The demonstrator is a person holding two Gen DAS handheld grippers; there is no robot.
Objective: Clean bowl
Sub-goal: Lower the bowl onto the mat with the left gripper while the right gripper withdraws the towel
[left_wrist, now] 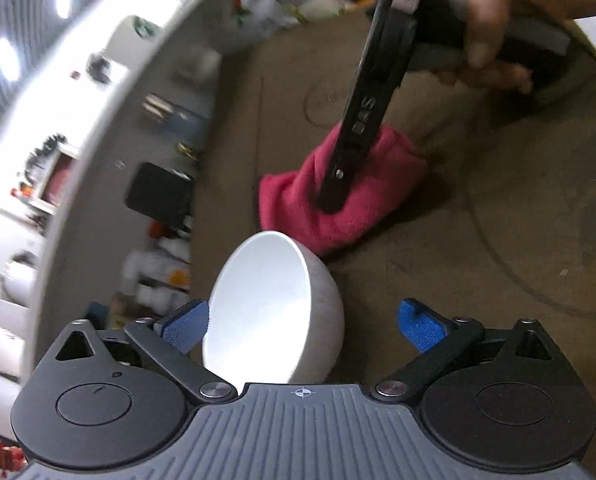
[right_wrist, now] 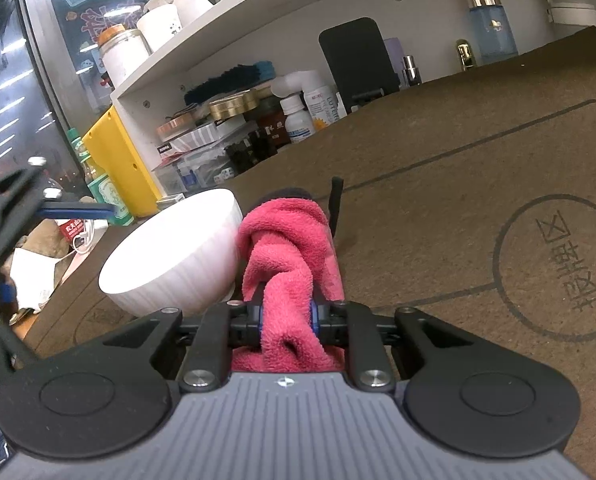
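Note:
A white ribbed bowl point(left_wrist: 274, 308) point(right_wrist: 178, 256) stands on the brown mat. In the left wrist view it lies between the wide-apart blue pads point(left_wrist: 417, 328) of my left gripper point(left_wrist: 301, 326), which is open; the right pad is clear of the bowl's wall. A red cloth point(left_wrist: 298, 208) point(right_wrist: 294, 248) lies bunched on the mat right beside the bowl. My right gripper point(right_wrist: 288, 316) point(left_wrist: 333, 200) is shut on the cloth, held by a person's hand point(left_wrist: 497, 20). In the right wrist view one blue finger point(right_wrist: 78, 212) of the left gripper shows left of the bowl.
The brown mat point(right_wrist: 457, 200) has printed lines and a circle. Behind it a white shelf point(right_wrist: 226, 32) holds bottles, jars and boxes, with a black phone stand point(right_wrist: 357, 60) and a yellow box point(right_wrist: 118, 160). The table's edge runs close by left of the bowl.

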